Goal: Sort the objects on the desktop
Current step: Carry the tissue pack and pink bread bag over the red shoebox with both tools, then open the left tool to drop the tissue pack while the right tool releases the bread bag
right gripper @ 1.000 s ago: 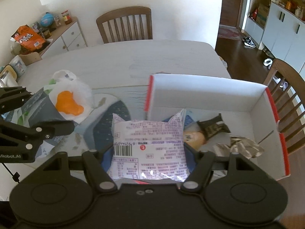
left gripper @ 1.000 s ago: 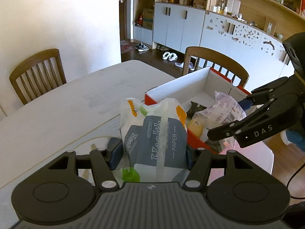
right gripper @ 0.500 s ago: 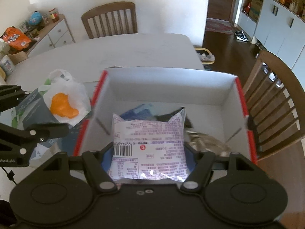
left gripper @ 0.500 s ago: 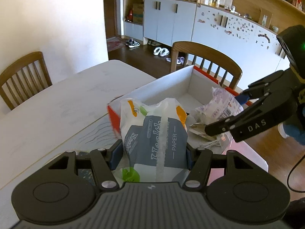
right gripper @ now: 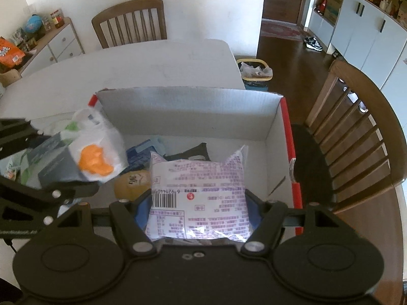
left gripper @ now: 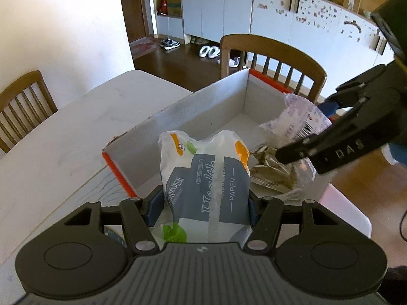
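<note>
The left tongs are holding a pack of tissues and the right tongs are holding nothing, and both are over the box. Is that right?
Not quite. The right tongs are not empty: they grip a clear packet with purple print, as the right wrist view shows. The rest holds: the left tongs hold the tissue pack, and both are over the white box.

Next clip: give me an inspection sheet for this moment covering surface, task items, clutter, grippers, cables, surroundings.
Surface: white table, bare beyond the box.
Task items: open cardboard box with red edges; tissue pack; purple-printed packet; both held above the box.
Clutter: dark wrappers, a blue packet, a brown round item in the box.
Grippers: left gripper shut on tissue pack; right gripper shut on packet.
Cables: thin black cable at frame edge.
Surroundings: wooden chairs, cabinets, shoes, a bin.
</note>
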A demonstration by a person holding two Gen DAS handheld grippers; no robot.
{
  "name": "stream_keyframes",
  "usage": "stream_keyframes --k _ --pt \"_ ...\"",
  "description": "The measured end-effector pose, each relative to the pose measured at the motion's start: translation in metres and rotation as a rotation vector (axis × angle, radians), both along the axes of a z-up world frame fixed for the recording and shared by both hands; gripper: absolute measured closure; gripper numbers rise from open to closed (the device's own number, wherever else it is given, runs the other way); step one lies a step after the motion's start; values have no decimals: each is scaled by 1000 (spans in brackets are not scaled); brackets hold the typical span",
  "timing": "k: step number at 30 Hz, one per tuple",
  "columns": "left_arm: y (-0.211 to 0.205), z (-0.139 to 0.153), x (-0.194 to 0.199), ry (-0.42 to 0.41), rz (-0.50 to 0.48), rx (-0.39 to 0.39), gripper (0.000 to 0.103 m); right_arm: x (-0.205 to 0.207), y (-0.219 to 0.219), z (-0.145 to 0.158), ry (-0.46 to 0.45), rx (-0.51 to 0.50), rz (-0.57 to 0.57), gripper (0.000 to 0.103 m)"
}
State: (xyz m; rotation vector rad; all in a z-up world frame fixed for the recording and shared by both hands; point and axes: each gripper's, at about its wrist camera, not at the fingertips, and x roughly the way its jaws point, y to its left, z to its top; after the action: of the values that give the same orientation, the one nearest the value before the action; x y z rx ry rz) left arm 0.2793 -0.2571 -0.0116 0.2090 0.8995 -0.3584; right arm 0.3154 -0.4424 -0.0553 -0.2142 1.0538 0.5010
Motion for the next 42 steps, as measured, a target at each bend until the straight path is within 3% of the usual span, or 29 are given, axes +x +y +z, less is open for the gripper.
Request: stream_keyframes --k 23,35,42 --pt "-20 -40 69 124 -23 93 42 42 17 -58 61 -89 116 30" --pt "-25 -57 94 198 -33 123 41 52 23 -67 63 -106 149 28" --pt "-23 -59 97 192 -37 137 27 54 22 -65 68 -97 160 25"
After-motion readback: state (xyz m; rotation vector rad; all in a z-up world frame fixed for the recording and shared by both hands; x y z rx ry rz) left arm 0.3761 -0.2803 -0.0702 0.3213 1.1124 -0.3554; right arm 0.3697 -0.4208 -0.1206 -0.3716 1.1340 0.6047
